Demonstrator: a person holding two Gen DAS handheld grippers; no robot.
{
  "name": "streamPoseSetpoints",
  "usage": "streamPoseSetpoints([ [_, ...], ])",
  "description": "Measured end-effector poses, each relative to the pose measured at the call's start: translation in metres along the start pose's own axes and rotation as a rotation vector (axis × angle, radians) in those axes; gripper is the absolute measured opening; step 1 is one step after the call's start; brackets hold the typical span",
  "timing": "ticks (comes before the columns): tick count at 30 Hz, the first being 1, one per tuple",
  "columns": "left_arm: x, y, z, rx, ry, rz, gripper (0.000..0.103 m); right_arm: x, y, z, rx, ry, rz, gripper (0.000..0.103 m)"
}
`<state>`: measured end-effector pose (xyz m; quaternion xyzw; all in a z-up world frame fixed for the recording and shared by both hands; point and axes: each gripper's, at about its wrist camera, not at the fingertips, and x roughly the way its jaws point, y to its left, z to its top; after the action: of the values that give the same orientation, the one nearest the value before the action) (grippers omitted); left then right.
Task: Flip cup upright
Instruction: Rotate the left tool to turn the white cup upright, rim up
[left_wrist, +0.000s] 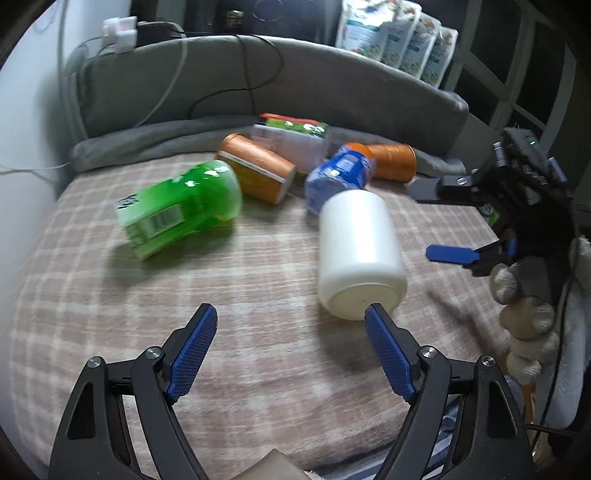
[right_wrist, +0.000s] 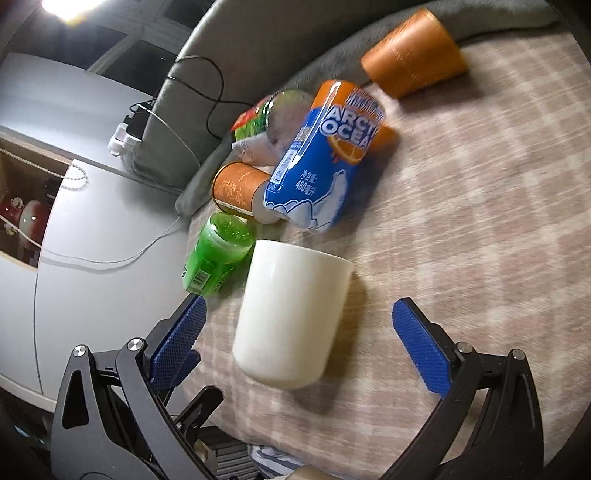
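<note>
A white cup (left_wrist: 358, 251) lies on its side on the checked blanket (left_wrist: 258, 332), its closed base toward my left gripper. My left gripper (left_wrist: 291, 314) is open and empty, its right fingertip (left_wrist: 373, 314) just in front of the cup's base. In the right wrist view the cup (right_wrist: 291, 314) lies between and slightly ahead of the open fingers of my right gripper (right_wrist: 299, 317), not touched. The right gripper also shows in the left wrist view (left_wrist: 454, 254), to the right of the cup.
A green bottle (left_wrist: 177, 214), two orange cans (left_wrist: 255, 170) (left_wrist: 391, 160), a blue Arctic Ocean bottle (left_wrist: 340, 173) and a clear bottle (left_wrist: 291, 140) lie behind the cup. A grey cushion (left_wrist: 295, 85) with cables borders the far edge. A white desk (right_wrist: 92, 221) stands beside.
</note>
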<state>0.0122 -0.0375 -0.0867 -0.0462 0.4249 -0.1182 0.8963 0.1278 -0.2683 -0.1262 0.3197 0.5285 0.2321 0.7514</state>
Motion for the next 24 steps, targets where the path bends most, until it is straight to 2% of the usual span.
streamPoseSetpoints([
  [7,-0.006,0.019,0.000,-0.055,-0.020,0.005,0.082,0.027,0.002,0.006,0.025,0.071,-0.004,0.096],
  [9,-0.007,0.023,0.001,-0.069,-0.024,0.000,0.082,0.034,0.005,0.008,0.015,0.084,-0.013,0.089],
  [14,-0.007,0.028,0.002,-0.091,-0.032,-0.011,0.082,0.046,0.002,0.010,0.015,0.115,-0.019,0.081],
  [20,-0.010,0.034,0.003,-0.108,-0.041,-0.006,0.082,0.040,0.014,0.005,-0.067,0.094,-0.035,0.080],
  [24,-0.011,0.036,0.004,-0.113,-0.043,-0.007,0.082,0.029,0.024,0.000,-0.166,0.041,-0.052,0.080],
])
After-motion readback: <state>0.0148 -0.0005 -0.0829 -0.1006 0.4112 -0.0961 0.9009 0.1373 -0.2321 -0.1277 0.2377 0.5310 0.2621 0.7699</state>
